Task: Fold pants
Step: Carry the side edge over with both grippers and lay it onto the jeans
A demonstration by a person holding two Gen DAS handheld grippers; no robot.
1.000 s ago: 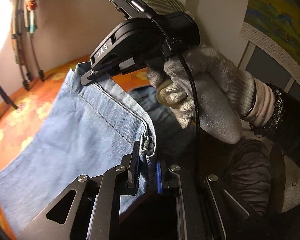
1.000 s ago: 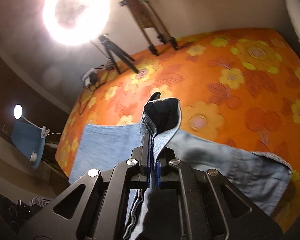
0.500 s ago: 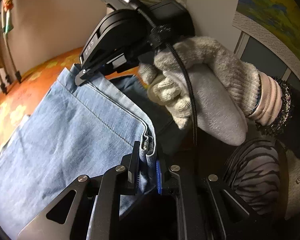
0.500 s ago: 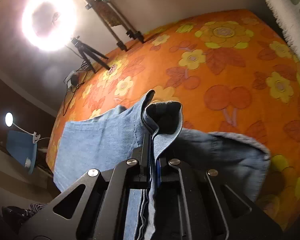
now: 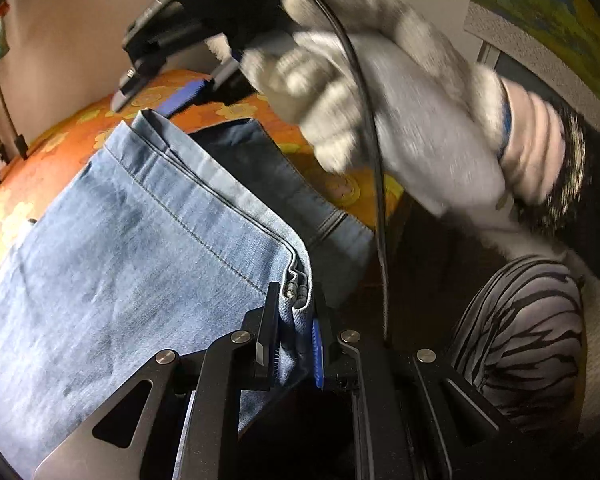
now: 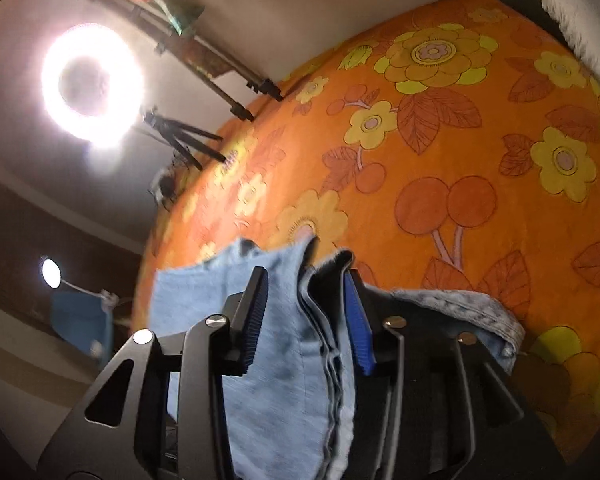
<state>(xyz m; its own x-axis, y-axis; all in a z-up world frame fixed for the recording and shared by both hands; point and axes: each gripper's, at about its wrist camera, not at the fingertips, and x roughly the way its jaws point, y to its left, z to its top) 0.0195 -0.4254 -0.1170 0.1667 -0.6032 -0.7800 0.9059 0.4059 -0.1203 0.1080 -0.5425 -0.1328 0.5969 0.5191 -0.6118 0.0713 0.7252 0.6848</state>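
Note:
Light blue denim pants (image 5: 132, 248) lie folded over on an orange flowered bedspread (image 6: 440, 152). My left gripper (image 5: 296, 316) is shut on the near corner of the stacked hem. The right gripper (image 5: 156, 88), held by a gloved hand (image 5: 400, 92), hovers above the far corner of that hem with its jaws apart. In the right wrist view my right gripper (image 6: 306, 300) is opening; the bunched hem (image 6: 320, 320) still sits loosely between the pads, which no longer press on it.
A ring light (image 6: 92, 84) on a tripod (image 6: 180, 136) and a stand (image 6: 228, 76) are beyond the bed's far edge. A small lamp (image 6: 51, 273) glows at the left. A striped leg (image 5: 520, 340) is at the right near the bed edge.
The right gripper's jaws have opened and let go of the hem. Both grippers sank toward the bed, and the pants now lie flatter on it.

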